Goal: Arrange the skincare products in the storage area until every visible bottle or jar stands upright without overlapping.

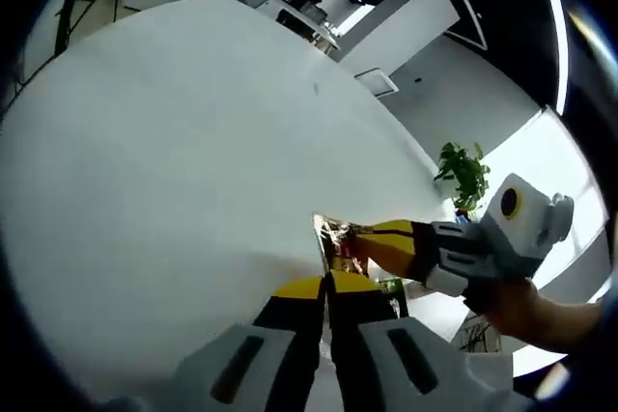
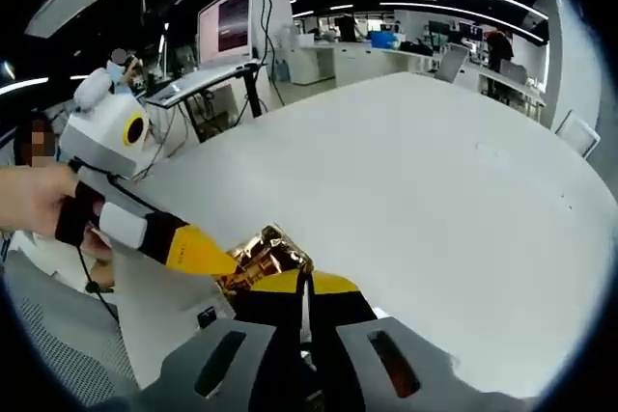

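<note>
A crumpled, shiny gold skincare item (image 2: 266, 254) hangs just above the white table (image 2: 454, 200), where the two grippers meet. In the right gripper view, my right gripper (image 2: 303, 282) has its yellow-tipped jaws pressed together at the item's lower edge. My left gripper (image 2: 220, 261) comes in from the left, shut, with its tip buried in the gold. In the left gripper view, the same item (image 1: 335, 235) sits past my left gripper (image 1: 323, 284), and the right gripper (image 1: 359, 234) pinches it from the right. Red and green bits (image 1: 390, 286) show beneath; what they are cannot be told.
The white table (image 1: 174, 171) spreads wide and bare beyond the grippers. A potted plant (image 1: 464, 173) stands past its far edge. In the right gripper view, a desk with a monitor (image 2: 230, 21) stands behind the table, and a hand (image 2: 34, 198) holds the left gripper.
</note>
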